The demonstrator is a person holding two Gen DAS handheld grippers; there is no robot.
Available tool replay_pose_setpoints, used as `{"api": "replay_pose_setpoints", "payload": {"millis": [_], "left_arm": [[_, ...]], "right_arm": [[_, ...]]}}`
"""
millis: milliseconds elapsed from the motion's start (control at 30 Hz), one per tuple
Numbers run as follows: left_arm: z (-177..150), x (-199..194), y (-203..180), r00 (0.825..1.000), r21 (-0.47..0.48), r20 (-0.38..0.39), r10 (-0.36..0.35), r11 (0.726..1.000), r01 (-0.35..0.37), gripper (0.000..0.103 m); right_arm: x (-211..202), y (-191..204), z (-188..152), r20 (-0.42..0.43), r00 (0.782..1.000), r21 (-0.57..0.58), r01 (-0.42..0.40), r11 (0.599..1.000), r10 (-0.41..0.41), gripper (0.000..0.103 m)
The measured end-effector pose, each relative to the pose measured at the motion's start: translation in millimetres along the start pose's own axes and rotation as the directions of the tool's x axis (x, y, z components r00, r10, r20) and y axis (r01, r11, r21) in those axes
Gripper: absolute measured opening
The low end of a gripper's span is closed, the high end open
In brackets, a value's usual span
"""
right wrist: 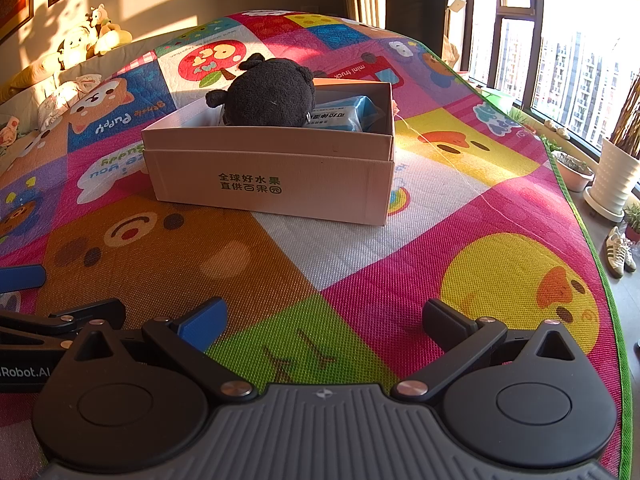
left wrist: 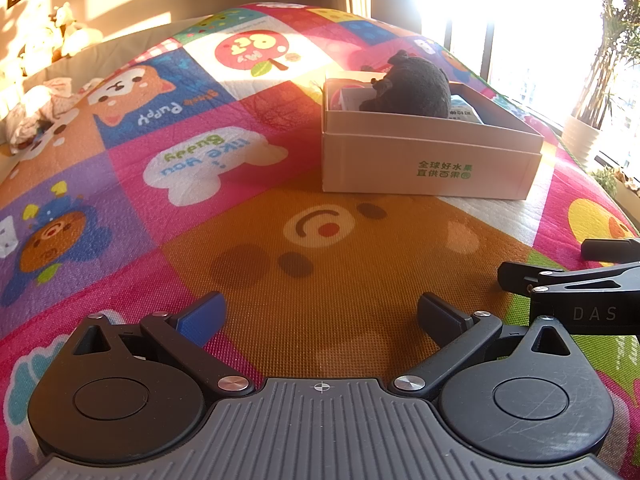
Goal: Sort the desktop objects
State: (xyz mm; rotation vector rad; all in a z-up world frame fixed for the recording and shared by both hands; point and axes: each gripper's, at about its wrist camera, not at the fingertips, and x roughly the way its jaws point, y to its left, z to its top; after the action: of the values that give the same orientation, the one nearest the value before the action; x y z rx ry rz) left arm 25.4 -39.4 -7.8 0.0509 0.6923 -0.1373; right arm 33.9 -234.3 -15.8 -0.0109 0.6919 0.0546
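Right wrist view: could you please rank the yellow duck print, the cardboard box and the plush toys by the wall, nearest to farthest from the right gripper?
1. Yellow duck print, just ahead and right of the right gripper.
2. Cardboard box, ahead, mid-mat.
3. Plush toys, far left, by the wall.

- We take this for a home, a sunlit living room
- A colourful children's play mat with cartoon animals covers the floor
- Beyond the mat's far left corner, plush toys sit on a sofa under framed pictures
- Right of the mat, potted plants, sneakers, windows facing apartment blocks
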Motion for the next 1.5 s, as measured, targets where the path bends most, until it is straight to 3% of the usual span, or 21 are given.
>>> {"api": "replay_pose_setpoints", "payload": {"millis": [600, 800, 1500], "left_arm": [[0.7, 0.1, 2.1, 1.0, -0.003, -0.001, -0.002, 1.0, 0.002, 0.103], [3.3, -2.4, 2.9, 0.999, 0.001, -0.043, -0.008, 1.0, 0.008, 0.103], [1.7, -3.4, 3.3, 0.999, -0.024, -0.032, 0.001, 1.0, -0.002, 0.103]], "right_arm": [[0.0, 0.0, -0.1, 0.0, 1.0, 0.0, 0.0, 1.0, 0.0, 0.103], [0.0, -0.2, 0.1, 0.0, 1.0, 0.0, 0.0, 1.0, 0.0, 0.103], [-0.3, -0.2, 0.1, 0.0, 1.0, 0.0, 0.0, 1.0, 0.0, 0.103]]}}
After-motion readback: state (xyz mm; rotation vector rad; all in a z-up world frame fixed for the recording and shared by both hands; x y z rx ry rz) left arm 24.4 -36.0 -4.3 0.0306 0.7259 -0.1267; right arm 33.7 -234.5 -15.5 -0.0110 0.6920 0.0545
